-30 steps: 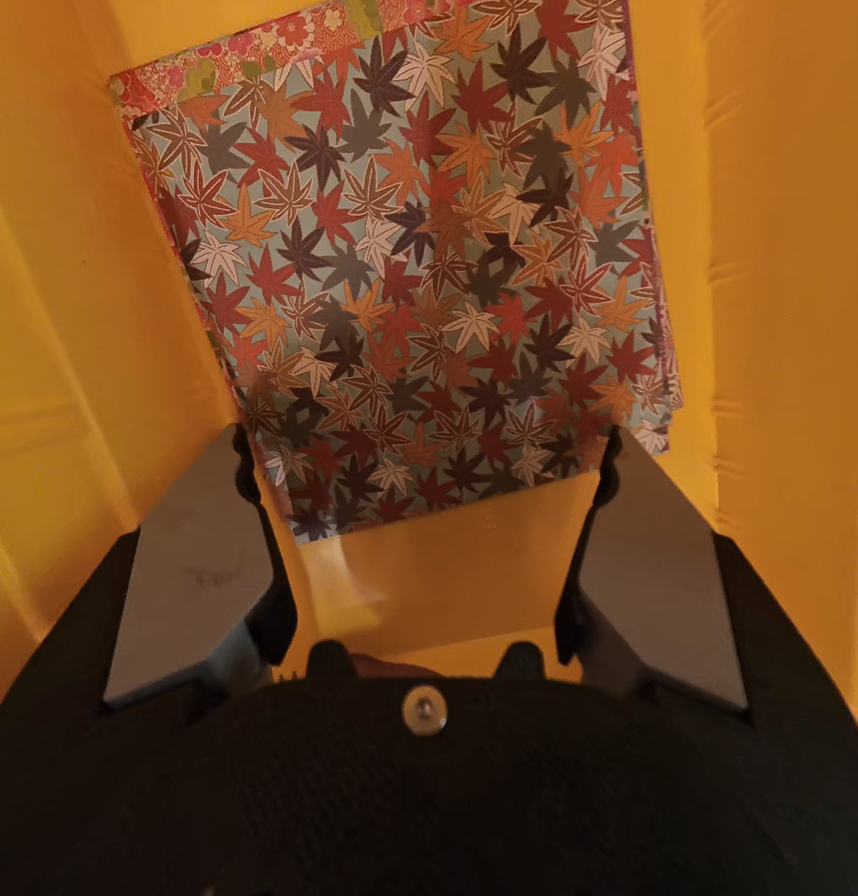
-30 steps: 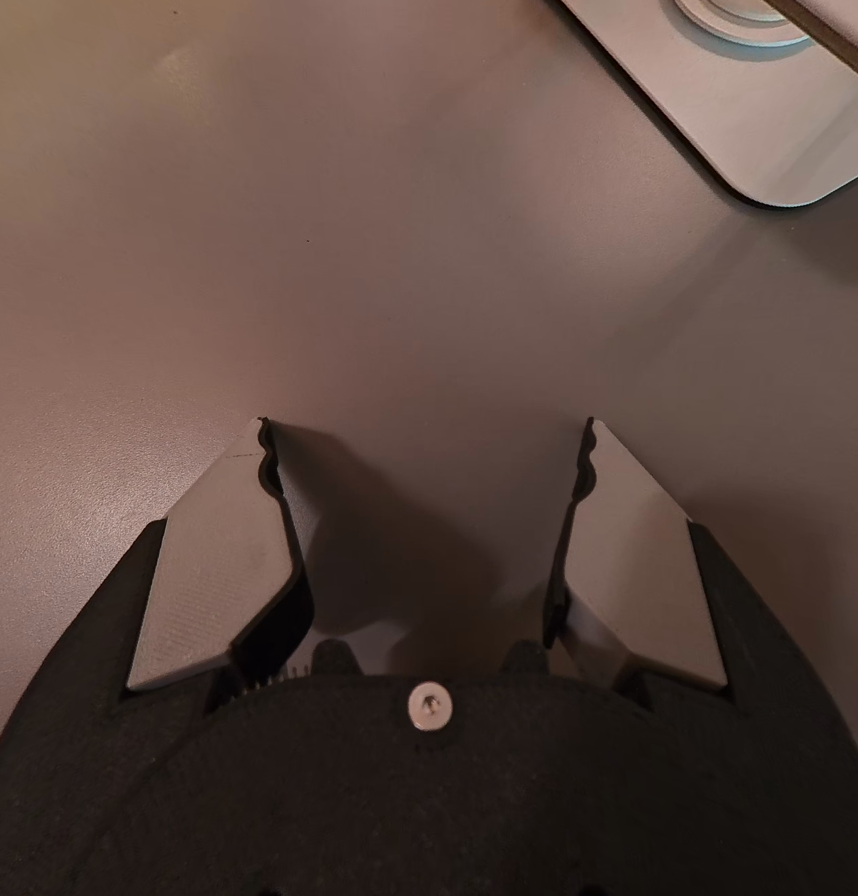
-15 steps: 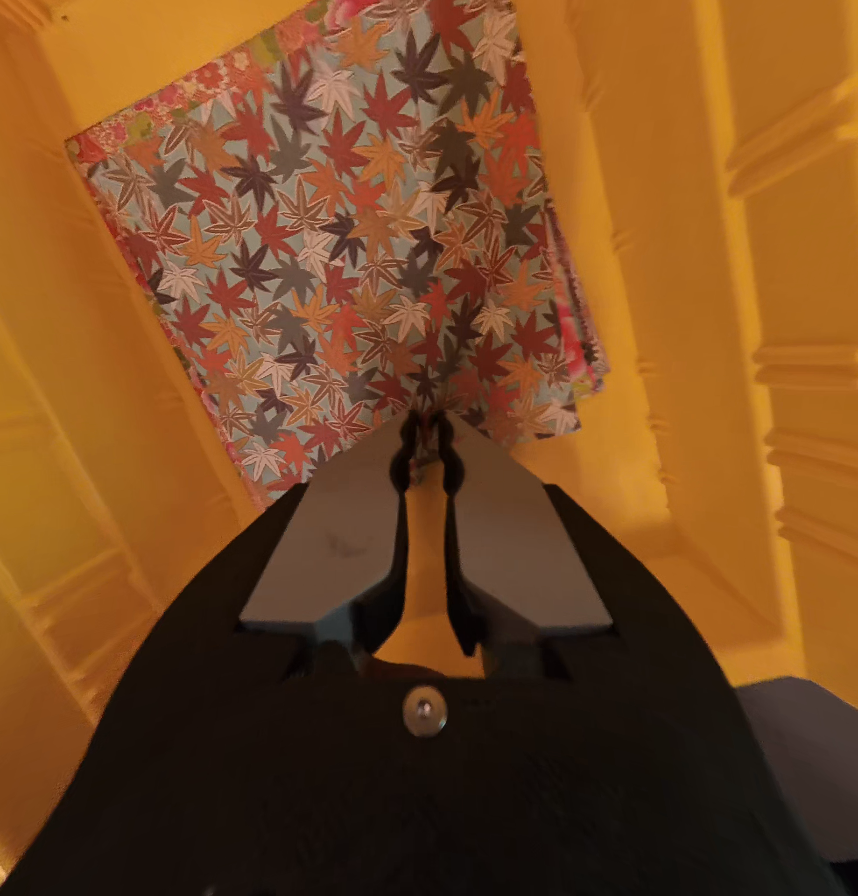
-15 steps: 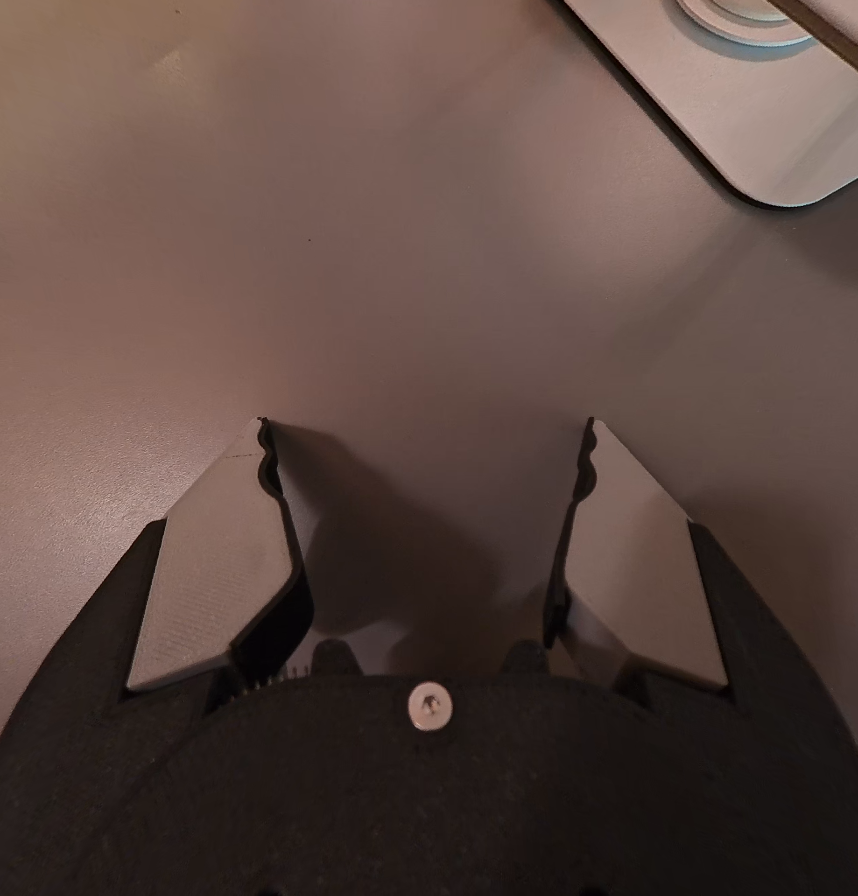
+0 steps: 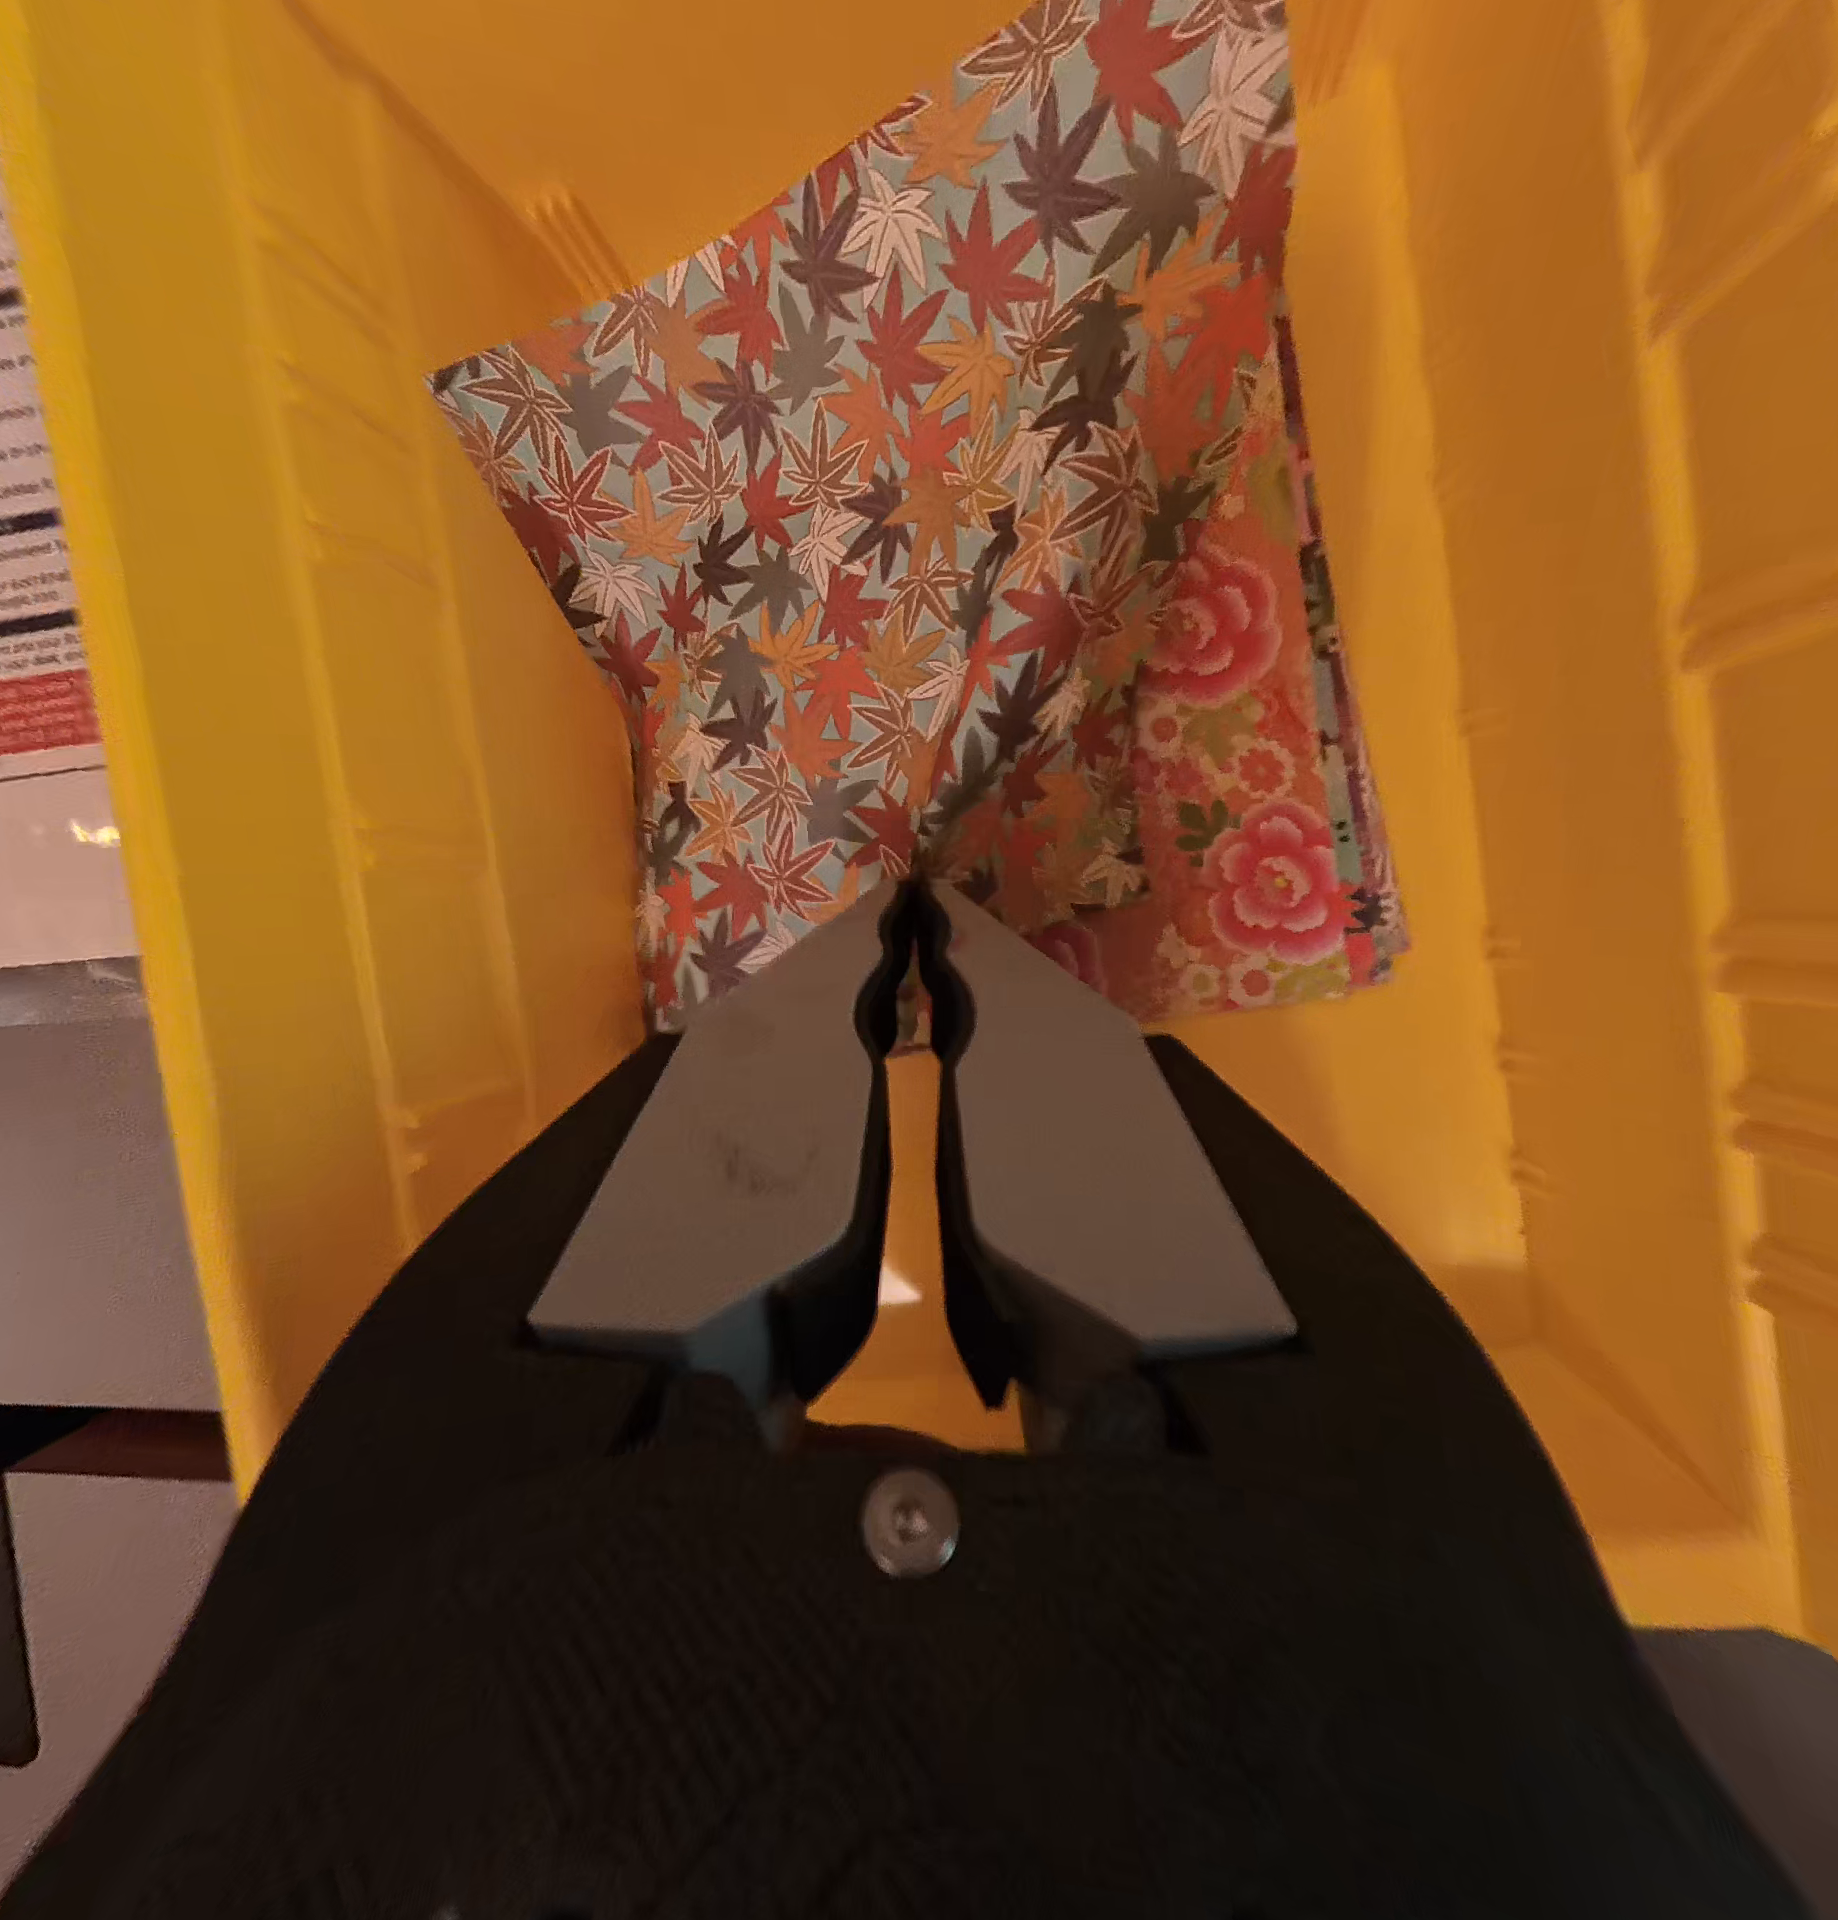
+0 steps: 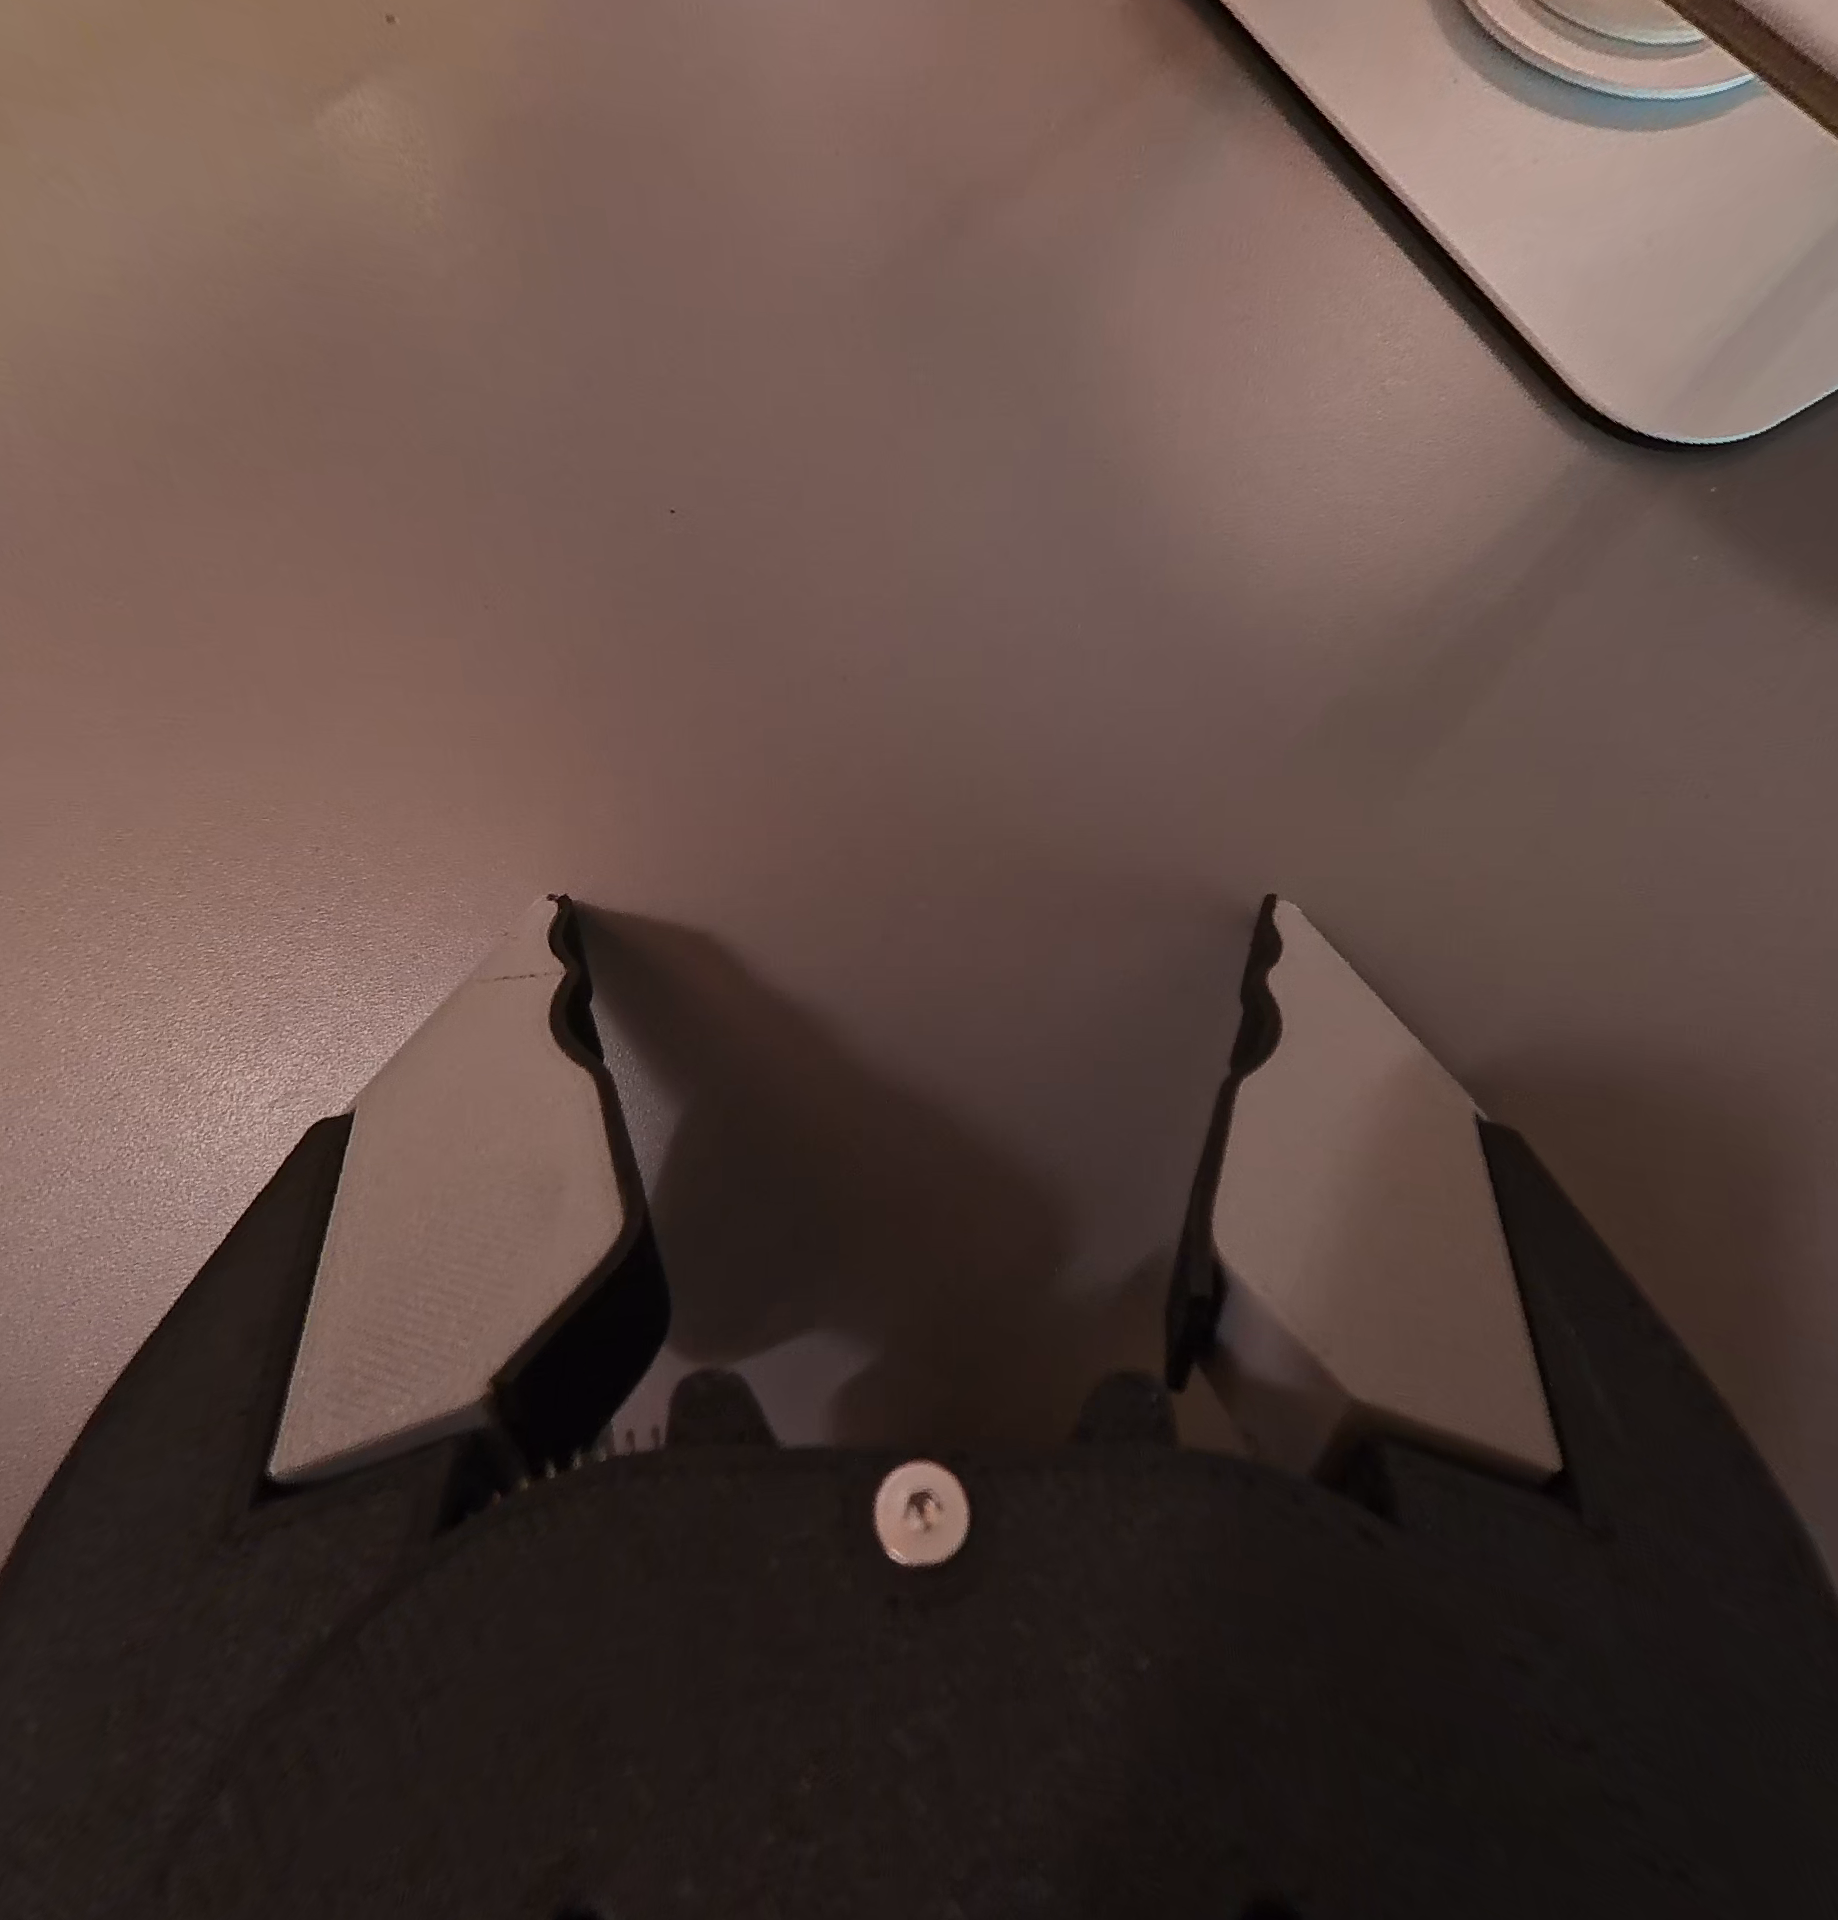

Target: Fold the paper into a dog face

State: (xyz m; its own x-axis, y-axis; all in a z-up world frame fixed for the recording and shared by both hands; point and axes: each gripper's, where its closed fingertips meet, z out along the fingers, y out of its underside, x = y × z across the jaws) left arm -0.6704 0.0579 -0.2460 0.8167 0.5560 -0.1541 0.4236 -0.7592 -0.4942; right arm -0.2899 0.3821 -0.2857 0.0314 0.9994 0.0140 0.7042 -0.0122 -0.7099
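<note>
While my left gripper (image 5: 917, 914) is pinched tight on the near edge of the leaf-patterned paper (image 5: 873, 540) inside the yellow bin (image 5: 302, 644), a floral sheet (image 5: 1237, 821) shows beneath it. My right gripper (image 6: 910, 914) hovers over the grey table (image 6: 790, 520), fingers spread wide and empty, near a silver stand base (image 6: 1580, 208).

left gripper (image 5: 917, 902): chunky matte black body, woven-looking texture, one silver screw dead centre near finger base. fingers (image 5: 749, 1164) flat grey wedges, black wavy inner edges, faint scuff on left one. right gripper (image 6: 910, 914): same black shell, same silver screw, grey angular fingers (image 6: 458, 1226), small toothed strip by left finger base.
</note>
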